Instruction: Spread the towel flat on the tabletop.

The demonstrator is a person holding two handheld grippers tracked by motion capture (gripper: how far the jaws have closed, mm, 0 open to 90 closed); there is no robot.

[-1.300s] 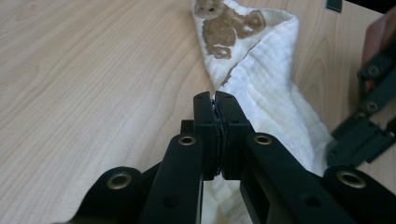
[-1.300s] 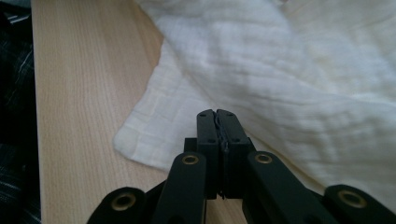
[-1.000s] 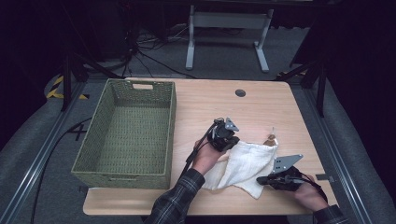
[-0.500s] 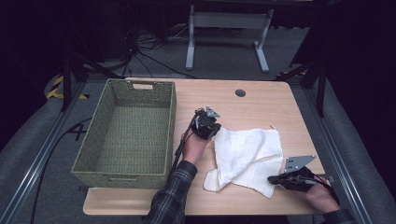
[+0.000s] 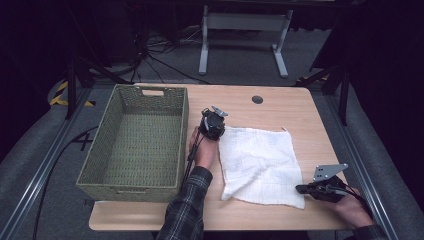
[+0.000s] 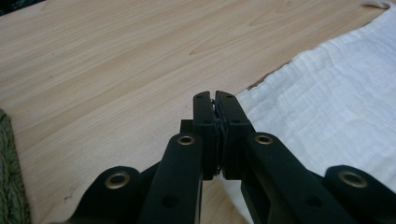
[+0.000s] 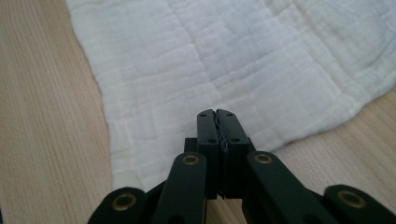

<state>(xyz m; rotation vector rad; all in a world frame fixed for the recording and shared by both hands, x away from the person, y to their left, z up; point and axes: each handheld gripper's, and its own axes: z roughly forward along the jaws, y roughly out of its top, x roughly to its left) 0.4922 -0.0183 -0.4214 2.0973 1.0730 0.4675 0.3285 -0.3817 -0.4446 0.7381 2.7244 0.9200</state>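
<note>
A: Two grippers, jaws closed, nothing held: left gripper (image 5: pixel 214 121) at the white cloth's (image 5: pixel 260 162) far-left corner, right gripper (image 5: pixel 305 189) at its near-right corner.
B: Cloth beside basket (image 5: pixel 102 165), flat. Risk: closed jaws just push and wrinkle it.

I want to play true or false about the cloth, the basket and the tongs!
1. The cloth lies spread flat on the table. True.
2. The cloth is inside the basket. False: it lies on the table to the basket's right.
3. The left tongs are shut. True.
4. The right tongs hold a cup. False: they are shut at the cloth's near corner, holding no cup.
5. The basket has toys in it. False: nothing lies in it.
</note>
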